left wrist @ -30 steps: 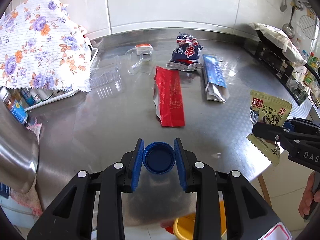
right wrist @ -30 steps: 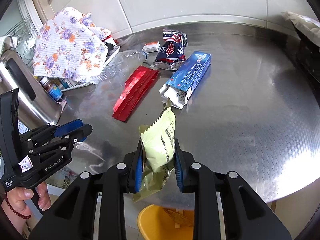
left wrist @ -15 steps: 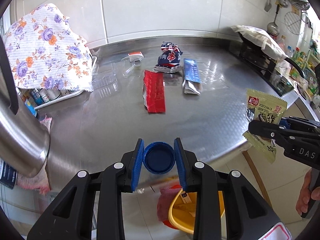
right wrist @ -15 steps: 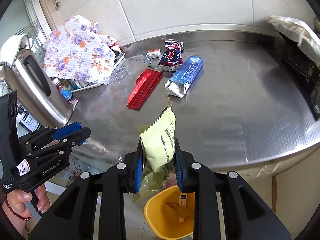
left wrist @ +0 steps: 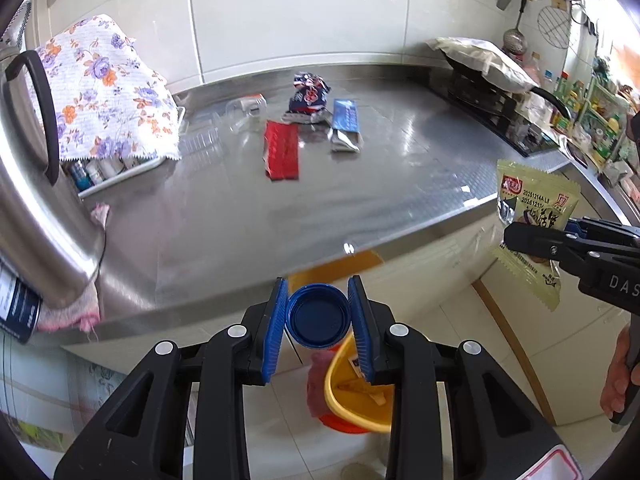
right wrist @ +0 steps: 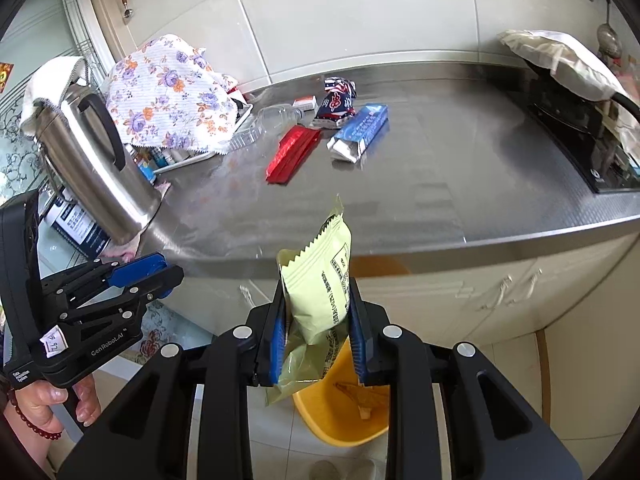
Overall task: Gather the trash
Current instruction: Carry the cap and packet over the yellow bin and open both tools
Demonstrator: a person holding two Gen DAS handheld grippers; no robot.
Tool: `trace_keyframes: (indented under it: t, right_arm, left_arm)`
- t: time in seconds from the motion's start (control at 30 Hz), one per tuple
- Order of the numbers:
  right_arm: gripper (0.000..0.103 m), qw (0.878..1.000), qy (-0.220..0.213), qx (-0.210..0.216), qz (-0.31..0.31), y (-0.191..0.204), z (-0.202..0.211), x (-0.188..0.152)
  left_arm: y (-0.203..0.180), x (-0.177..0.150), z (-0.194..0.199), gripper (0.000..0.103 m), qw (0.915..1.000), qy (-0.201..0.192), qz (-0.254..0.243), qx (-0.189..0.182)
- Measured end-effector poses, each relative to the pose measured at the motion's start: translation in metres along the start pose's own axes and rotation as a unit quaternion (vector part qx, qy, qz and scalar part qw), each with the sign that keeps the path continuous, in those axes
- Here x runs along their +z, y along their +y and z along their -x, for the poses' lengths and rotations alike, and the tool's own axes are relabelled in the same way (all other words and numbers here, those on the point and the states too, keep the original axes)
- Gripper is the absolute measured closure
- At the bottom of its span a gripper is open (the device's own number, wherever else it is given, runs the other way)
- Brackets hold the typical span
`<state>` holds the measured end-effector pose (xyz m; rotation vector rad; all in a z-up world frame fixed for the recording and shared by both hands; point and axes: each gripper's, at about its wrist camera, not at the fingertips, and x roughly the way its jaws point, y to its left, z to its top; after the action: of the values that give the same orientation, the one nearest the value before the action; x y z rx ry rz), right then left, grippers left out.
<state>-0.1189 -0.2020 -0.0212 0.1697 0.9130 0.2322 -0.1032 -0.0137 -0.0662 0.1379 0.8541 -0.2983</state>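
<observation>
The left hand-held gripper point(left wrist: 319, 312) sits at the lower middle of its own view, its blue pads clamped on a blue bottle cap point(left wrist: 318, 316) whose open hollow faces the camera. The cap hangs off the front edge of the steel bench point(left wrist: 400, 184), above a yellow bin point(left wrist: 356, 400) on the tiled floor, which shows just below and to the right of the cap.

The right hand-held gripper point(right wrist: 317, 320) is at the lower middle of its view and is closed on a pale green snack packet point(right wrist: 320, 292). The packet stands upright between the pads, with its serrated top edge poking above them and its crumpled lower end hanging beneath. It is also off the bench, with the yellow bin point(right wrist: 340, 412) directly below, some scraps lying inside it.

In the left view the right hand-held gripper reaches in from the right edge, the packet point(left wrist: 532, 220) showing its printed face.

Left on the bench, in the upper middle of both views, lie a red wrapper point(left wrist: 282, 150), a blue box point(left wrist: 346, 126), a dark blue snack bag point(left wrist: 308, 98) and a clear plastic bottle point(right wrist: 268, 120), grouped close together and well apart from both grippers. A steel kettle point(right wrist: 92, 168) stands at the left, beside a floral cloth point(right wrist: 172, 96).
</observation>
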Motion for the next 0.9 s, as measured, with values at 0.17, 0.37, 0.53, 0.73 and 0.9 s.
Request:
trace_keyframes:
  t: [0.17,0.37,0.53,0.73,0.9]
  right_arm:
    - [0.074,1.000,0.015,-0.002,0.000,-0.003,0.006,-0.019]
    - [0.074,0.999,0.043,-0.002,0.005,-0.013,0.002,-0.040]
    - [0.074,0.997,0.076,0.009,0.003,-0.028,-0.017,-0.059]
    - [0.074,0.992,0.123,0.022,0.004,-0.046,-0.057,-0.083]
    - [0.074,0.985,0.170,0.022,0.006,-0.065,-0.102,-0.104]
  left_arm:
    - [-0.008,-0.017,-0.002,0.072,0.9998,0.015,0.003,-0.008]
    - [-0.020,-0.038,-0.023,0.072,0.9986,0.047,0.013,-0.021]
    - [-0.033,-0.057,-0.049,0.072,0.9961,0.082,0.015,-0.029]
    - [-0.046,-0.081,-0.084,0.072,0.9915,0.127,0.008,-0.030]
    - [-0.052,-0.106,-0.127,0.072,0.9849,0.170,0.008,-0.032]
